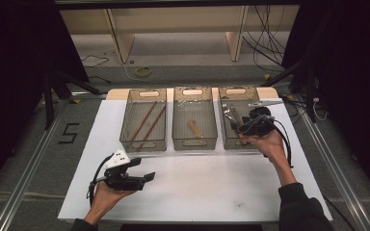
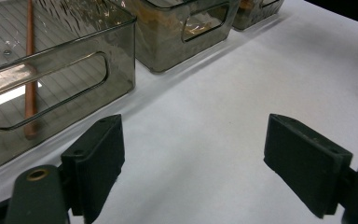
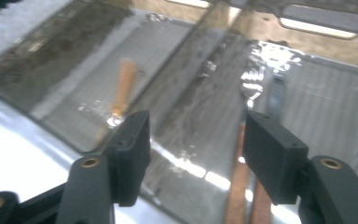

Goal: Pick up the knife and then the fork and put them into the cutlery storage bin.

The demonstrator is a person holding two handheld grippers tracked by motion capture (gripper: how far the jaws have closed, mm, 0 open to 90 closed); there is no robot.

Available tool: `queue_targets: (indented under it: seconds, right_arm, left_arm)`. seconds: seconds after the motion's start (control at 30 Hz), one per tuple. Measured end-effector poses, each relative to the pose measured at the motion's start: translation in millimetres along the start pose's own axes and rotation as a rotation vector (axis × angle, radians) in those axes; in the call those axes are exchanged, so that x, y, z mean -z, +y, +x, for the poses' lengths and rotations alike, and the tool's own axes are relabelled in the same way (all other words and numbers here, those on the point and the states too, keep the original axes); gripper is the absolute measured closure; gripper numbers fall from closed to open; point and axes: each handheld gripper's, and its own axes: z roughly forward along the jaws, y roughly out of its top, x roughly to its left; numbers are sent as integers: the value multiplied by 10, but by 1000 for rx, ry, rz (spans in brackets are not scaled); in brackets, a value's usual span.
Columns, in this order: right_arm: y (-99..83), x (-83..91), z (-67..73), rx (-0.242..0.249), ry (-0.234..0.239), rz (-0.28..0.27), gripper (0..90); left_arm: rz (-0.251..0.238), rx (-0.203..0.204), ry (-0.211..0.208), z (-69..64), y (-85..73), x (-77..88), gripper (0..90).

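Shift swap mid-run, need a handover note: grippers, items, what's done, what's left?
Left gripper: open, empty, low over the white sheet in front of the left bin.
Right gripper: open, nothing between the pads, over the right bin.
Items: two chopsticks in the left bin; one wooden-handled piece in the middle bin; metal utensils in the right bin, with brown handles lying below the right jaws.
Done: everything visible sits in a bin.
Left: probably just pull the right gripper back; check for strays.
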Motion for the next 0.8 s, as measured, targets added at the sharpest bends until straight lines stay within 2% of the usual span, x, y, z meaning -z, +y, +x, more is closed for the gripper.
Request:
queue_targets:
  seconds: [0.2,0.4,0.7,0.8]
  right_arm:
    - [-54,64,189,21,64,-49,343]
    - [-135,88,351,35,120,-67,314]
    - [-232,122,520,58,157,-102,300]
    - [-272,138,556,53,182,-111,291]
  left_arm:
    - [-3,6,-5,5,1,6,194]
    - [-6,12,-10,7,3,5,194]
    - [-7,16,-11,10,4,1,194]
    - [-10,19,-13,12,7,1,194]
